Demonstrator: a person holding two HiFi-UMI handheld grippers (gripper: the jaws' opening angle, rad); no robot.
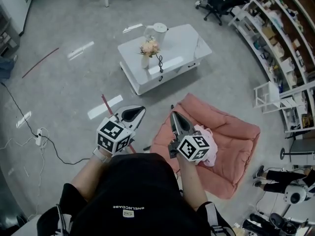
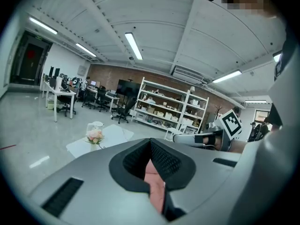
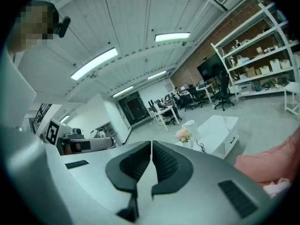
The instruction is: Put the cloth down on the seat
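The cloth [image 1: 213,151], a small pale pink bundle, lies on the seat [image 1: 231,132], a salmon-pink padded floor chair; the head view shows it on the near part of the cushion, partly hidden behind the marker cube of the right claw [image 1: 174,116]. The right gripper view catches only a pale edge of it low at the right rim [image 3: 281,187], resting on the pink padding [image 3: 274,163]. That claw [image 3: 151,146] is closed, its ribbed pads meeting with nothing between them, and it hangs above the seat's near edge, apart from the cloth. So the put-down looks done: the cloth is released and resting where it belongs, and what is left is at most to draw the hands away. The left claw [image 1: 134,113] is off to the side over bare grey floor; in its own view [image 2: 150,144] the tips are together, and a pinkish sliver shows in the gap below them, which I cannot identify. Beyond the seat stands a low white worktop [image 1: 182,43] with a vase of flowers [image 1: 149,48] and a pale jug [image 1: 158,29]. As for writing, the person's black shirt carries a small white line of print, too small to read, and the cubes bear only black-and-white square patterns.
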